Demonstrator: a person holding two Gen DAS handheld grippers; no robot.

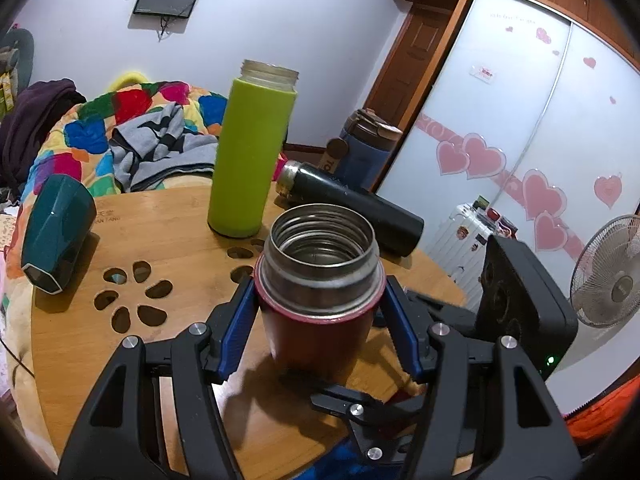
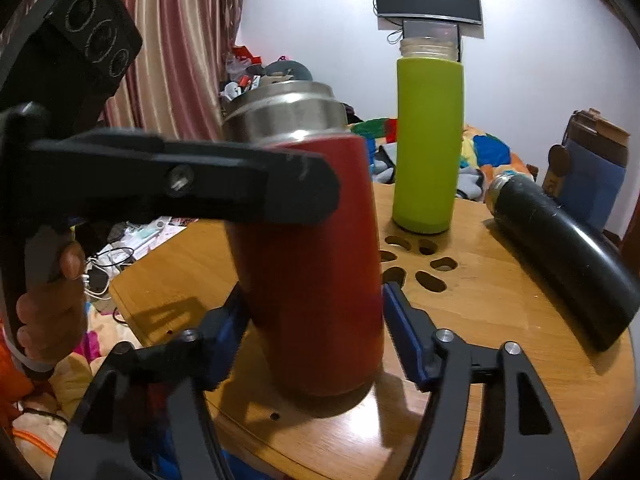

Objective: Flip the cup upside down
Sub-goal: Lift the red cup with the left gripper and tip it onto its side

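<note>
Cup [image 1: 318, 280] upright between green bottle [image 1: 252, 156] and toppled black flask [image 1: 352, 204].

The red steel-necked cup [image 1: 318, 320] stood upright near the front edge of the round wooden tabletop [image 1: 80, 320], boxed in by both hand-held grippers. Just beyond it rose the tall lime-green bottle [image 1: 252, 156]; to the far right the black flask [image 1: 352, 208] lay on its side, blocking that flank. Far left lay the dark teal faceted cup [image 1: 56, 232]. Bare wood around the petal-shaped cut-outs [image 1: 132, 300] left a passage on the left.
</note>
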